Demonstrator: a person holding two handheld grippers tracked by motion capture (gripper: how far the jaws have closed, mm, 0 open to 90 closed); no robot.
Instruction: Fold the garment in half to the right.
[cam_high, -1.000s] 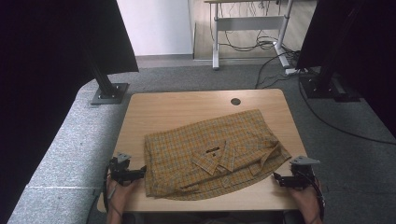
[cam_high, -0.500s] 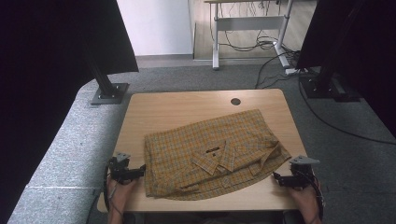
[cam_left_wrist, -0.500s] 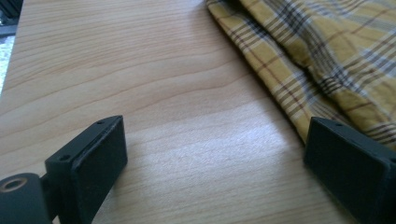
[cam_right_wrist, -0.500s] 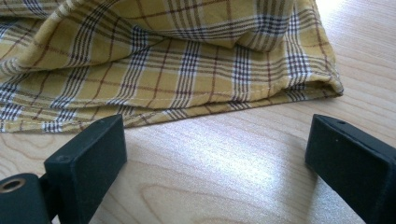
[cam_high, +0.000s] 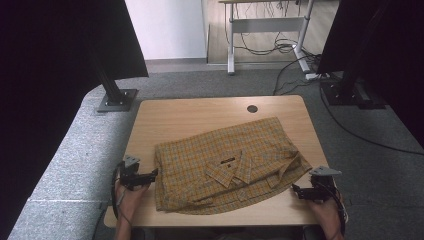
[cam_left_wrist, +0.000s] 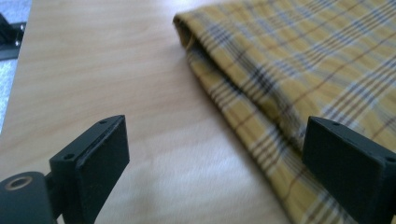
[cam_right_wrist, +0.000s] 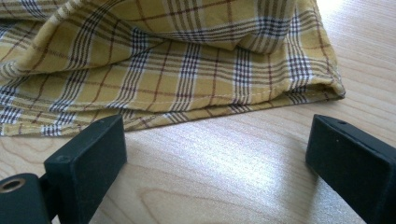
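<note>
shirt (cam_high: 227, 165) half folded near bench (cam_high: 190, 117) front edge; left claw (cam_high: 150, 174), right claw (cam_high: 296, 190) wide open, empty; grasping not yet begun.

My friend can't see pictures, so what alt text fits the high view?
A yellow plaid shirt lies folded on a wooden table. A person's hands hold the open left gripper at its left edge and the open right gripper near its right corner.
</note>
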